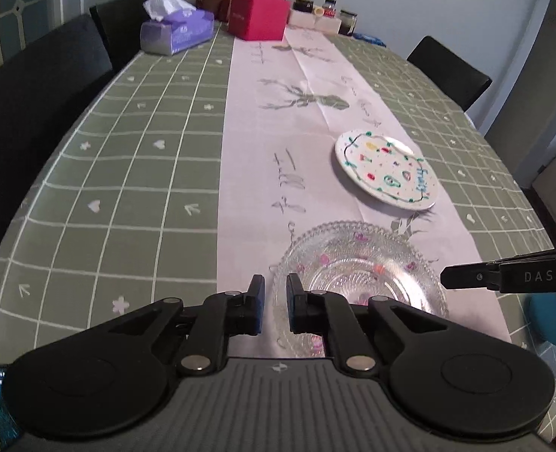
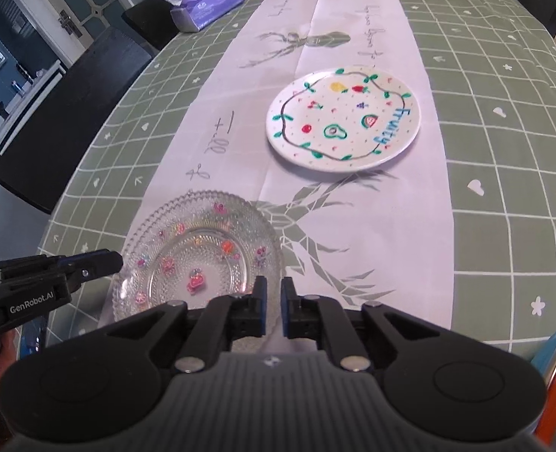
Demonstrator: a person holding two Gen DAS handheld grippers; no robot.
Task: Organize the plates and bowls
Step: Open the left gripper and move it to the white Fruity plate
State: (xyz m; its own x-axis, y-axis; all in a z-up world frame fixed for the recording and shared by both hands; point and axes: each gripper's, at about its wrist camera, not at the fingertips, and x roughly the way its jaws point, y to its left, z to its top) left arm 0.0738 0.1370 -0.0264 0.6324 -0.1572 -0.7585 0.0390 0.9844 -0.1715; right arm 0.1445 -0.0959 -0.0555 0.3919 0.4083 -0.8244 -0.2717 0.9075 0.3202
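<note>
Table: one long table under a green grid-pattern tablecloth with one pale printed runner down its middle.
Plates: two, both on the runner — one round white ceramic plate painted with fruit, one clear beaded glass plate with pink flower decals nearer the grippers.
Left gripper: held low at the glass plate's near-left rim, jaws slightly apart, gripping nothing.
Right gripper: low at the same plate's near-right rim — narrow gap, empty.
</note>
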